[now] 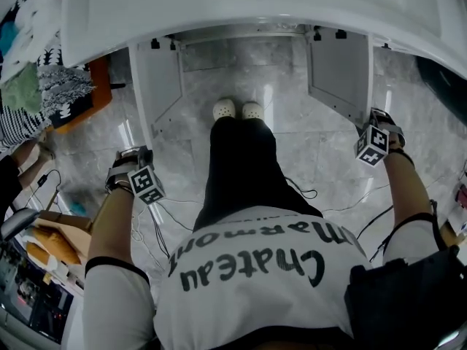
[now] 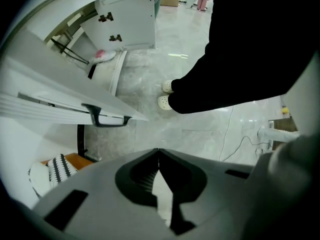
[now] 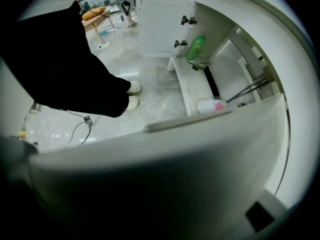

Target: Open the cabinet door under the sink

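Beyond the person's back (image 1: 248,275), the left gripper (image 2: 159,154) is noted closed on nothing, held clear of the handle (image 2: 107,120) since the left cabinet door (image 1: 157,86) is already swung wide, as is the right cabinet door (image 1: 339,71), where the right gripper (image 1: 373,141) is held, its opening not to be told, the jaws masked, possibly by that door.

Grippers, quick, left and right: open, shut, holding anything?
Left gripper: closed, nothing between its jaws.
Right gripper: cannot tell; a blurred white surface covers its jaws.

Both white: left cabinet door (image 1: 157,86), right cabinet door (image 1: 339,71), swung wide open (panels upright).
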The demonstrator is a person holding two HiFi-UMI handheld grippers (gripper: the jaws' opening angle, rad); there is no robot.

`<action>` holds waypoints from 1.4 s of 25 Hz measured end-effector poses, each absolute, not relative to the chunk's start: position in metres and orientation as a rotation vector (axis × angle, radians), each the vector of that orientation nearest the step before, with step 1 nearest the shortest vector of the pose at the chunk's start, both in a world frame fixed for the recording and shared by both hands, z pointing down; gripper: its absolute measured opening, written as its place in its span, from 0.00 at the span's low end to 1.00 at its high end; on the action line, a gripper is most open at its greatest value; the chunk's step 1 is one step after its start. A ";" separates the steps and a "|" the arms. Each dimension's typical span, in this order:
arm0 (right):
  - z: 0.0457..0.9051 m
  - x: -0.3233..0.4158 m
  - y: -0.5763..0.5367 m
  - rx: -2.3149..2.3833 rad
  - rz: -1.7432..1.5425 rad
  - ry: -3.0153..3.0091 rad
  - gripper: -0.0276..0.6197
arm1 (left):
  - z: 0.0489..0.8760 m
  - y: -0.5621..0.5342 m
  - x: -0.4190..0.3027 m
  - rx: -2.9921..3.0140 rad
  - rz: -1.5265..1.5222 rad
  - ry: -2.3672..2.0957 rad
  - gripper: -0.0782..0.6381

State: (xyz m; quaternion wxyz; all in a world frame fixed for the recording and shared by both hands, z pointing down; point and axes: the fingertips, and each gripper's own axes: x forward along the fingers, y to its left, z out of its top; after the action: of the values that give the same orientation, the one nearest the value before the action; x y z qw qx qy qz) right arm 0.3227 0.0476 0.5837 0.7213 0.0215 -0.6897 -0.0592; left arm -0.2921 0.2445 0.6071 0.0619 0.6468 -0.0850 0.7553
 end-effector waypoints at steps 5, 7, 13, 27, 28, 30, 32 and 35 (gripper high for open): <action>0.583 0.335 0.046 0.195 -0.034 -1.443 0.13 | 0.599 0.252 -0.298 1.921 2.277 -0.274 0.12; 0.582 0.351 0.049 0.236 0.018 -1.361 0.09 | 0.596 0.251 -0.298 1.924 2.277 -0.291 0.12; 0.557 0.377 0.065 0.353 0.112 -1.271 0.08 | 0.579 0.235 -0.302 1.916 2.254 -0.421 0.12; 0.420 0.303 0.026 1.062 0.318 -1.552 0.07 | 0.440 0.112 -0.306 1.749 1.313 -1.500 0.12; 0.408 0.294 0.020 1.113 0.349 -1.591 0.07 | 0.427 0.103 -0.298 1.775 1.241 -1.517 0.12; 0.387 0.277 0.007 1.202 0.437 -1.662 0.07 | 0.402 0.082 -0.280 1.848 1.132 -1.523 0.12; 0.370 0.263 -0.008 1.281 0.513 -1.726 0.07 | 0.379 0.063 -0.258 1.927 1.056 -1.493 0.12; 0.343 0.238 -0.033 1.399 0.623 -1.842 0.07 | 0.347 0.032 -0.229 2.059 0.993 -1.458 0.12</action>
State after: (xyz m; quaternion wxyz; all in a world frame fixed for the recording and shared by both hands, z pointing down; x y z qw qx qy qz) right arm 0.2378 -0.0333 0.3431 0.3644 0.5438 -0.7161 0.2424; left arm -0.2286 0.0323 0.3467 0.2133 0.7419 -0.5254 0.3579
